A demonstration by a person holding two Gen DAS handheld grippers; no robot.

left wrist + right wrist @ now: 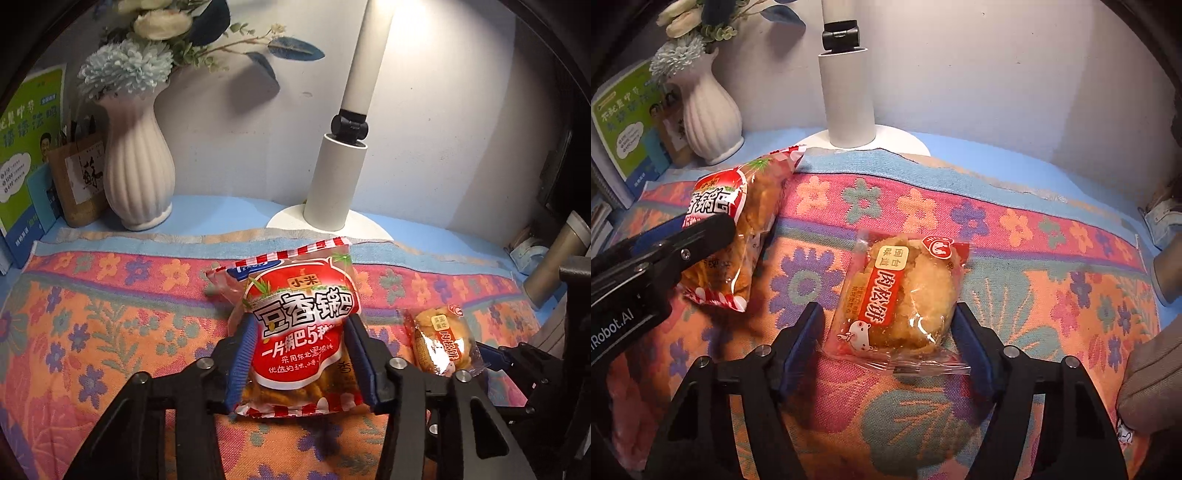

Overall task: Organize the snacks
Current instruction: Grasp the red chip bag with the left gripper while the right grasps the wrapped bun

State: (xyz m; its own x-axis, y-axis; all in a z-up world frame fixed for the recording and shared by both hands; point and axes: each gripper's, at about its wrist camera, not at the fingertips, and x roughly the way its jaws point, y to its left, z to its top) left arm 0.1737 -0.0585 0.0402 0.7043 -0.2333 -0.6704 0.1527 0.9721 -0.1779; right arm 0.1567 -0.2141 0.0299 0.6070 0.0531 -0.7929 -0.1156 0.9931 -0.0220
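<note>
Two snacks are on the flowered cloth (1015, 295) before the lamp (849, 92). The red bag (295, 332) is pinched by the left gripper (299, 325). The bun pack (901, 291) lies between the right gripper (890, 325)'s half-open jaws, unpinched, pointing lampward.

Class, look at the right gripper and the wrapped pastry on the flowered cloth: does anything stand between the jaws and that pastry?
Nothing visible does. The pastry lies flat on the cloth between the open jaws of the right gripper. The red snack bag, held by the left gripper, sits off to the side.
</note>
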